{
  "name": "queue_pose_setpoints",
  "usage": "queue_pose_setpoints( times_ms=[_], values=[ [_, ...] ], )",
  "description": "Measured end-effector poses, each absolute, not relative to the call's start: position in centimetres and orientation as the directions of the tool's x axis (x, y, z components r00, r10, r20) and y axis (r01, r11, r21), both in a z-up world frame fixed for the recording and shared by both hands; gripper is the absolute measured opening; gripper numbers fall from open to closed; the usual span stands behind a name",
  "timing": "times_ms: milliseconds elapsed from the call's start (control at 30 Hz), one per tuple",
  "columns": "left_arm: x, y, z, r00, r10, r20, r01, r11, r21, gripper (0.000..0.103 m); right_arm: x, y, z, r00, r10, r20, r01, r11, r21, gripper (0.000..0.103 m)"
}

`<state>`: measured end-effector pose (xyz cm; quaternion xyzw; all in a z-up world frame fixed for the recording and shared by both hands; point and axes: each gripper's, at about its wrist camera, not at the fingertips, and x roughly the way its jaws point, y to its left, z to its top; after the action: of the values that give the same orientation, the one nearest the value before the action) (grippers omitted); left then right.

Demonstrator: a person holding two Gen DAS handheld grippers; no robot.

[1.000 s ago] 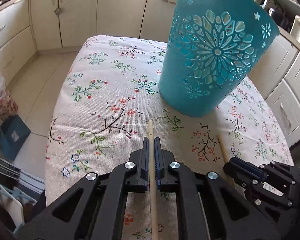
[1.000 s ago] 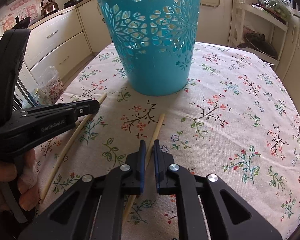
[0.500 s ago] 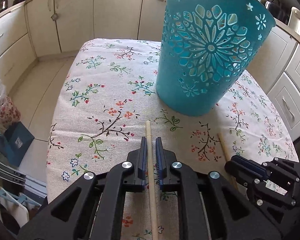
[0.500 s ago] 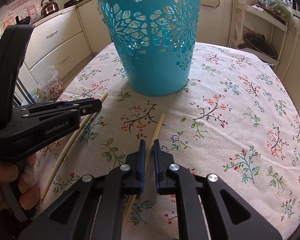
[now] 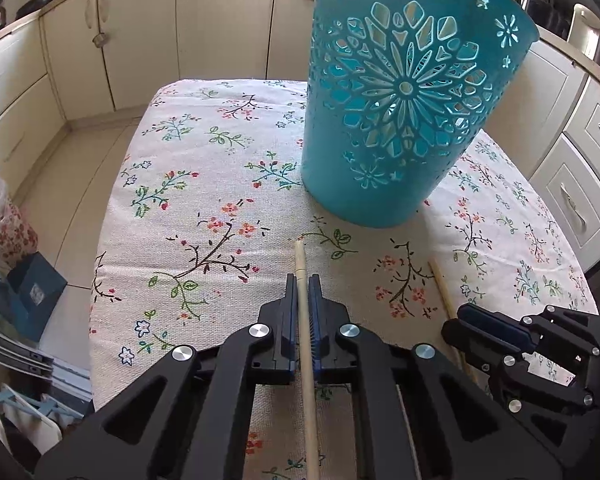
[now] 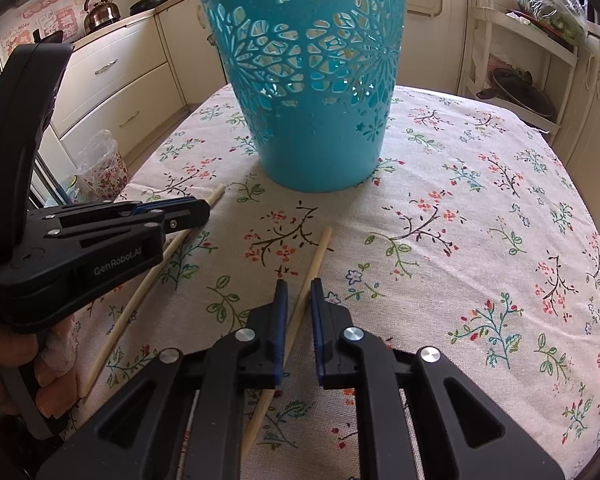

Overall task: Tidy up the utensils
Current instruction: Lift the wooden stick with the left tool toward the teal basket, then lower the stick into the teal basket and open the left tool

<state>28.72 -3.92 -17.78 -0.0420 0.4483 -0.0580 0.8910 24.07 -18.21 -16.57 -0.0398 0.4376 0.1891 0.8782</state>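
On the floral tablecloth (image 5: 204, 184) we see two wooden chopsticks lying in front of a teal cut-out basket (image 5: 404, 96) that stands upright near the middle of the table. Our left gripper (image 5: 303, 280) has its blue-padded jaws pressed against both sides of the left chopstick (image 5: 300, 258), whose tip pokes out just past the fingertips and points toward the basket's base without touching it. From the right wrist view the same left gripper (image 6: 198, 210) shows from the side, the chopstick (image 6: 216, 196) passing through it and running back along the cloth. Our right gripper (image 6: 299, 284) hovers over the right chopstick (image 6: 320, 252) with its jaws parted: the stick lies slantwise in the gap, and a sliver of space shows on either side. That right chopstick (image 5: 440, 284) sits well short of the basket (image 6: 312, 80). Cream kitchen cabinets (image 5: 132, 36) surround the table
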Motion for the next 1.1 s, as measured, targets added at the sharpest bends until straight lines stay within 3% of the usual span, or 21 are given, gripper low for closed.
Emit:
queue_pose_setpoints(
  times_ms=[400,500,700,1100],
  values=[
    [28.8,-4.3,-17.8,0.589,-0.127,-0.798,0.078,0.992,-0.100,0.006,24.1,-17.9,-16.6,0.549,0.290,-0.784,-0.370,0.925,0.082,0.015],
    [28.8,-3.6,-17.6,0.577,-0.184,-0.796,0.080,0.982,-0.169,0.005,24.1,-18.0,-16.6,0.546,0.297,-0.783,-0.369,0.925,0.093,0.015],
    [26.8,-1.7,-15.9,0.629,-0.295,-0.719,0.100,0.948,-0.302,0.005,24.1,-18.3,-16.7,0.540,0.315,-0.781,-0.367,0.923,0.119,0.016],
    [24.3,-0.8,-9.2,0.719,-0.389,-0.576,0.181,0.905,-0.384,0.005,24.3,-18.4,-16.7,0.536,0.327,-0.779,-0.369,0.920,0.133,0.017]
  ],
)
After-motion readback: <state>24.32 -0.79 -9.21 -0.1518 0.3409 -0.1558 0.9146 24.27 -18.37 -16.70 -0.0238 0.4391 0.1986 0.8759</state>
